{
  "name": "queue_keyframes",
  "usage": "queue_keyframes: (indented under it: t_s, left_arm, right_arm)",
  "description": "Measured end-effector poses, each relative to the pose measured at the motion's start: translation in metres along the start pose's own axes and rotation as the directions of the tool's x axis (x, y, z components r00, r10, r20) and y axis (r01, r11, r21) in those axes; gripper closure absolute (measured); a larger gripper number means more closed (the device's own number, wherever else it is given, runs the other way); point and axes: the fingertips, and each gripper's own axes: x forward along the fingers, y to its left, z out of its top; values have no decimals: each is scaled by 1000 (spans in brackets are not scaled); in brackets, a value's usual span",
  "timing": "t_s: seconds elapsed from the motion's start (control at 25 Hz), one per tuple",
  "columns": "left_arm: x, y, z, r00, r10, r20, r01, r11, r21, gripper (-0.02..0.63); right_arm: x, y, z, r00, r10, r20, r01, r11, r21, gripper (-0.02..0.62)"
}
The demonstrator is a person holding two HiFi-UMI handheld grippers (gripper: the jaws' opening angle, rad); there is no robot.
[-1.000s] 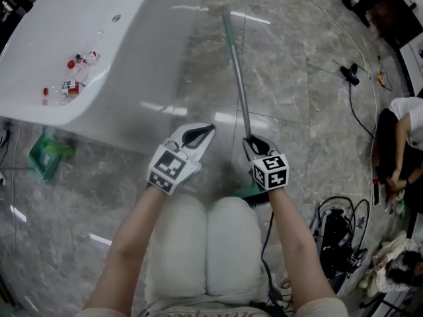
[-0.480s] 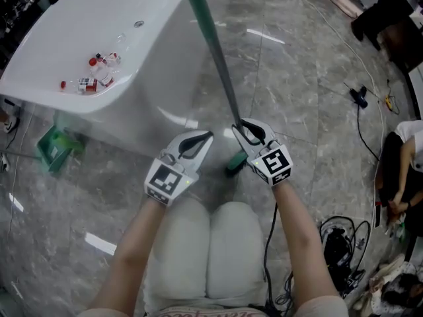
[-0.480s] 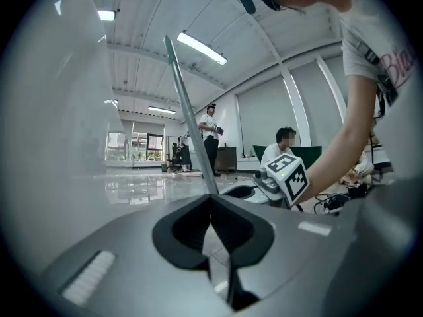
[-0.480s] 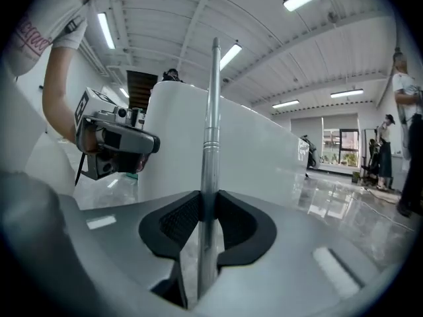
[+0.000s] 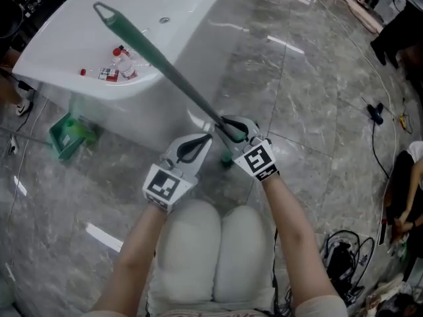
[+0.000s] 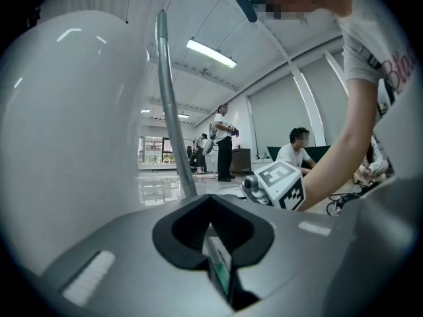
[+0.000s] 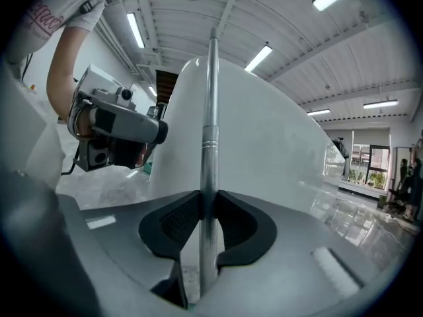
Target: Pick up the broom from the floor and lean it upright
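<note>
Since a second ago the long green-and-silver broom (image 5: 165,71) has swung from pointing straight ahead to slanting left over the white bathtub (image 5: 192,25); nearest, the left gripper (image 5: 198,141) has its fingers (image 6: 182,240) together on nothing; just beside it, the right gripper (image 5: 232,129) clamps the broom's metal shaft (its green lower end hangs below, over the grey marble floor (image 5: 297,98)).

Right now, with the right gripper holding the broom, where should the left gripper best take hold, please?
I'd take the slim round shaft just above the right gripper, coming from its left, where the left gripper sits close by. It slants up and left there, bare and free.
</note>
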Motion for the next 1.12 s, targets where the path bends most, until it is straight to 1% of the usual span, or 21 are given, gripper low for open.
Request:
queue_keyframes:
  t_s: [0.08, 0.2, 0.28, 0.4, 0.48, 0.6, 0.72, 0.88, 0.92, 1.0, 1.04, 1.12]
  left_arm:
    - [-4, 6, -3, 1000, 15, 10, -15, 1000, -15, 606]
    - [-7, 10, -1, 1000, 25, 18, -25, 1000, -11, 606]
    - [-8, 11, -2, 999, 25, 21, -25, 1000, -15, 606]
    - [-8, 10, -4, 999, 26, 26, -26, 999, -32, 606]
    - [-8, 8, -5, 999, 21, 28, -20, 999, -41, 605]
    - [-6, 4, -6, 1000, 6, 28, -5, 999, -41, 606]
    - [-3, 3, -6, 999, 0, 33, 1, 999, -38, 606]
    - [-2, 4, -4, 999, 0, 47, 2, 999, -42, 606]
    - [-3, 5, -4, 999, 0, 48, 2, 999, -45, 605]
    - [-2, 6, -6, 999, 2, 45, 0, 999, -47, 605]
    - [-2, 6, -6, 999, 4, 44, -2, 999, -48, 606]
    - [-2, 8, -7, 999, 7, 47, -5, 999, -47, 605]
  right_arm:
    - [7, 4, -3, 1000, 6, -19, -7, 1000, -15, 509]
    - [14, 3, -3, 999, -4, -37, 3, 1000, -22, 509]
    - [18, -1, -3, 998, -24, -57, 23, 1000, -15, 509]
    - [19, -8, -3, 992, -75, -105, 77, 997, 14, 511]
    - [17, -9, -3, 984, -106, -144, 109, 994, 15, 512]
    - [15, -12, -9, 962, -154, -224, 153, 988, -19, 514]
    - [17, -17, -15, 943, -175, -284, 168, 984, -51, 514]
    - [16, -20, -10, 947, -194, -257, 181, 981, -75, 504]
    - [16, -19, -8, 949, -197, -247, 185, 980, -72, 490]
    - [15, -19, -7, 954, -192, -231, 184, 981, -58, 442]
    - [15, -18, -6, 956, -186, -225, 179, 982, -53, 435]
    - [16, -17, -4, 963, -170, -210, 164, 985, -49, 378]
